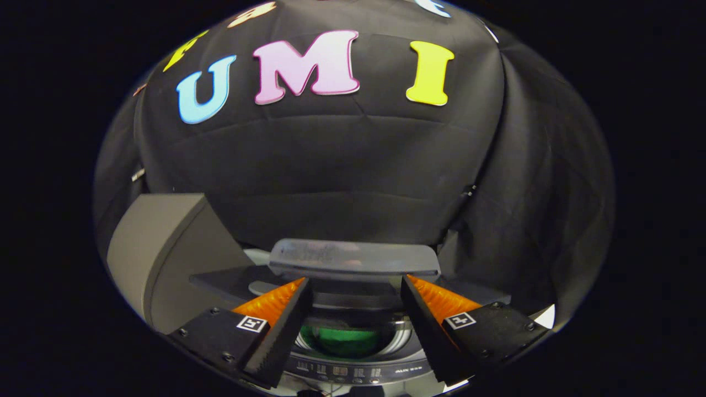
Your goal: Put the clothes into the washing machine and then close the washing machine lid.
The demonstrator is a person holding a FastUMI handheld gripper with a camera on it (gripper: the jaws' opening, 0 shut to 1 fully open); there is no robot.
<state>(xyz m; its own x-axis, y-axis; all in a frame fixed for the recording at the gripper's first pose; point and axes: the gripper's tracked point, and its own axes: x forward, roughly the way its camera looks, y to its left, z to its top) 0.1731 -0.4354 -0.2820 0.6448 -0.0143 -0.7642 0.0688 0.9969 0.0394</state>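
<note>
My gripper (354, 280) is open, with nothing between its fingers. Below and between them lies the washing machine's round drum opening (405, 331), and a green garment (342, 339) sits inside it. The machine's control panel (353, 372) runs along the near rim under the fingers. The translucent grey lid (353, 258) is raised over the back of the opening, its edge just beyond the fingertips. I cannot tell whether the fingertips touch it.
A grey box-shaped object (165, 248) stands close on the left of the machine, beside the left finger. The booth's black cloth wall (342, 165) hangs right behind the machine and wraps round to the right.
</note>
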